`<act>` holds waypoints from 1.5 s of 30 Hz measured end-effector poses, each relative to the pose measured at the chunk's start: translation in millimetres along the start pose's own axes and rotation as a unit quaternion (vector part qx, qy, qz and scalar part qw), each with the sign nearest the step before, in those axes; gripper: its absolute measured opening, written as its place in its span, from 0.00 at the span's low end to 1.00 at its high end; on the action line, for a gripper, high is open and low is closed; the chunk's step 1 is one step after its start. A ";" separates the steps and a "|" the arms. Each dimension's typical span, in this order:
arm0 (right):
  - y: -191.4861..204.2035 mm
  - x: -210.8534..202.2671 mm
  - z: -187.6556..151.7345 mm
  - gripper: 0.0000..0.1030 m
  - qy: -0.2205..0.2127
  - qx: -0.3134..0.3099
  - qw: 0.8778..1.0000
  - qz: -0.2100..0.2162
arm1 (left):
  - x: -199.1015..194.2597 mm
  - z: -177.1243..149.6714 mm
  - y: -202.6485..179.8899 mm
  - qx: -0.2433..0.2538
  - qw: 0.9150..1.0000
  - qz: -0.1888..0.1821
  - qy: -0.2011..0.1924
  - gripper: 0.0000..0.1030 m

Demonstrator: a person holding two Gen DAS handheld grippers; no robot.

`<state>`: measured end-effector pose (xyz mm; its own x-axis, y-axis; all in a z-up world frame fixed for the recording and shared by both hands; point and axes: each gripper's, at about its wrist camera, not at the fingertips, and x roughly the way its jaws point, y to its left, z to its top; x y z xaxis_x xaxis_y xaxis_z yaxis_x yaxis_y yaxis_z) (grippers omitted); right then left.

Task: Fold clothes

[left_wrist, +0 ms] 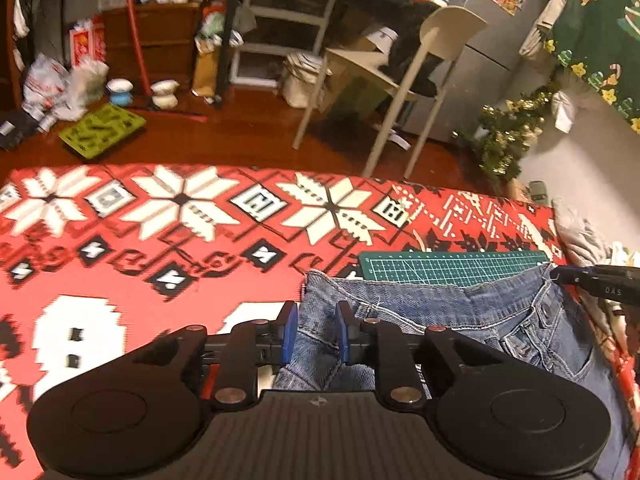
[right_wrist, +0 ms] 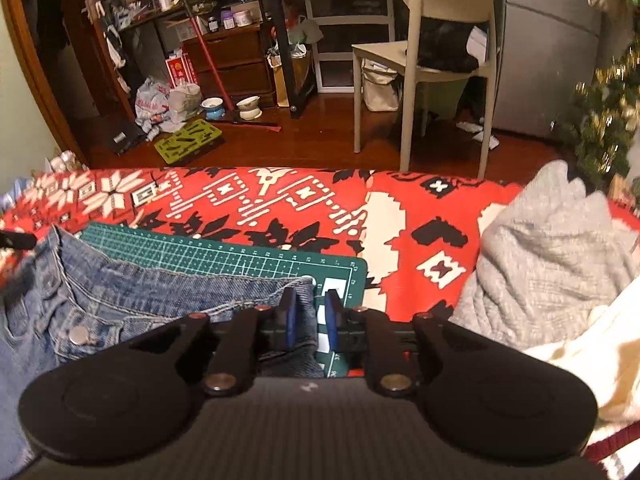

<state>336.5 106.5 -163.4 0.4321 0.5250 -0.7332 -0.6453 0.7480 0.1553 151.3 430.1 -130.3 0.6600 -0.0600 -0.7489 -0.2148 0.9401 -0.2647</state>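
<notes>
Both pairs of jaws stand slightly apart, pads clear of the cloth. My left gripper [left_wrist: 317, 332] straddles one waistband corner of the jeans [left_wrist: 472, 320] without pressing on it; my right gripper [right_wrist: 310, 322] sits at the opposite corner, denim by its left pad and the green cutting mat [right_wrist: 224, 256] showing through the gap.

Position of the work: the jeans lie flat, waistband toward 12 o'clock, partly over the mat, on a surface draped in a red patterned cloth [left_wrist: 160, 240].

Handling, as I judge it: denim is heavy for its size, limp yet thick at the seams, not slippery and not fragile. The doubled waistband corners and side seams offer the firmest hold, so I would bite there rather than on the single layer.

Views compared: my left camera shows the fly, the pocket stitching and my right gripper's tip at 3 o'clock. Only my right camera shows the metal button [right_wrist: 79, 336] and, at 3 o'clock, a heap of grey knit [right_wrist: 552, 248] and cream fabric [right_wrist: 592, 368] awaiting folding.
</notes>
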 end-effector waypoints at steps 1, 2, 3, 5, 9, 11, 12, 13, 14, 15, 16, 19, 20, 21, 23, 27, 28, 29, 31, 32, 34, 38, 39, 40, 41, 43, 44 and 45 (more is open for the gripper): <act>-2.4 0.3 0.1 0.16 0.002 0.007 1.000 0.005 | 3.8 0.5 -0.1 0.003 1.000 0.000 0.004 0.24; -4.8 0.7 0.2 0.16 0.005 0.014 1.000 0.010 | 7.5 0.9 -0.1 0.005 1.000 0.000 0.007 0.26; -7.2 0.8 0.5 0.16 0.007 0.022 1.000 0.015 | 9.8 1.5 0.3 0.006 1.000 0.000 0.009 0.26; -11.0 1.2 0.6 0.17 0.011 0.033 0.999 0.028 | 11.2 3.0 1.9 0.001 1.000 0.002 0.007 0.23; -4.3 -2.6 -1.8 0.11 0.005 0.026 0.999 0.025 | 9.4 3.4 3.6 -0.004 1.000 0.008 0.002 0.10; -0.8 -4.5 -2.9 0.05 0.002 0.023 0.999 0.023 | 4.7 3.3 -0.1 0.005 1.000 0.015 -0.008 0.08; 4.4 -6.0 -1.7 0.04 -0.003 0.013 1.000 0.015 | 1.9 3.7 -2.7 0.011 1.000 0.019 -0.015 0.08; 9.5 -7.2 -0.2 0.04 -0.009 0.001 1.000 0.008 | -0.9 5.3 -6.0 0.018 0.999 0.025 -0.023 0.07; 13.1 -7.8 1.6 0.04 -0.014 -0.006 1.000 0.005 | -3.3 7.4 -9.0 0.026 0.999 0.031 -0.031 0.06; 15.4 -8.7 4.5 0.04 -0.020 -0.009 1.000 0.002 | -3.8 9.9 -10.2 0.030 0.998 0.038 -0.035 0.05; 16.0 -8.4 8.2 0.04 -0.024 -0.009 1.000 0.001 | -2.3 13.0 -9.5 0.030 0.998 0.043 -0.037 0.05; 14.6 0.5 19.9 0.04 -0.019 -0.007 1.000 -0.002 | 6.6 19.3 -7.4 0.029 0.997 0.060 -0.032 0.05; 14.3 5.3 22.5 0.04 -0.013 -0.009 1.000 -0.003 | 12.0 19.5 -7.8 0.034 0.997 0.066 -0.025 0.05; 13.9 10.1 25.0 0.05 -0.006 -0.010 1.000 -0.004 | 13.4 19.1 -7.6 0.035 0.997 0.070 -0.022 0.06; 15.7 11.3 23.8 0.07 -0.003 -0.011 1.000 -0.015 | 8.1 17.0 -5.9 0.028 0.996 0.074 -0.027 0.10; 21.9 -16.3 19.9 0.18 -0.023 -0.022 0.999 -0.029 | -20.7 9.0 -2.5 0.009 0.996 0.072 -0.048 0.17; 23.8 -25.5 18.4 0.18 -0.027 -0.027 0.999 -0.029 | -30.8 4.0 -4.0 0.003 0.997 0.066 -0.049 0.17; 27.6 -36.5 14.7 0.18 -0.027 -0.034 0.999 -0.031 | -40.8 -2.6 -7.3 -0.003 0.997 0.056 -0.047 0.18; 35.0 -57.5 2.1 0.18 -0.022 -0.037 0.999 -0.028 | -60.8 -18.2 -16.1 -0.012 0.998 0.037 -0.043 0.18; 39.6 -68.1 -6.3 0.18 -0.016 -0.041 0.999 -0.021 | -70.5 -29.6 -24.0 -0.010 0.999 0.028 -0.039 0.18; 53.4 -92.2 -27.4 0.17 -0.010 -0.051 0.999 -0.014 | -89.2 -52.8 -40.7 -0.006 0.999 0.012 -0.031 0.20; 87.7 -135.3 -77.2 0.18 0.003 -0.060 0.998 0.019 | -114.6 -104.6 -78.0 -0.001 1.000 -0.026 -0.010 0.21; 98.3 -145.0 -92.2 0.18 0.003 -0.061 0.998 0.027 | -117.3 -117.0 -87.9 0.003 0.999 -0.033 -0.007 0.21; 106.6 -151.3 -104.4 0.17 0.005 -0.061 0.998 0.033 | -119.1 -129.3 -97.2 0.007 0.999 -0.041 -0.006 0.21; 115.3 -155.1 -117.1 0.17 0.010 -0.063 0.997 0.034 | -118.8 -140.5 -105.9 0.009 0.999 -0.048 0.000 0.21; 132.7 -162.6 -142.4 0.11 0.018 -0.069 0.997 0.038 | -115.8 -160.0 -118.9 0.001 0.997 -0.069 0.014 0.14; 140.0 -166.3 -152.6 0.08 0.019 -0.072 0.997 0.039 | -114.7 -168.1 -124.5 -0.002 0.997 -0.078 0.020 0.10; 146.8 -169.7 -162.3 0.08 0.018 -0.074 0.996 0.039 | -114.2 -175.7 -130.2 -0.003 0.996 -0.083 0.023 0.09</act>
<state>66.1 61.3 -123.7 0.3562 0.5628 -0.7459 -0.7633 0.6357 0.1152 -22.5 255.6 -117.0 0.6523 -0.2300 -0.7222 -0.1096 0.9142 -0.3901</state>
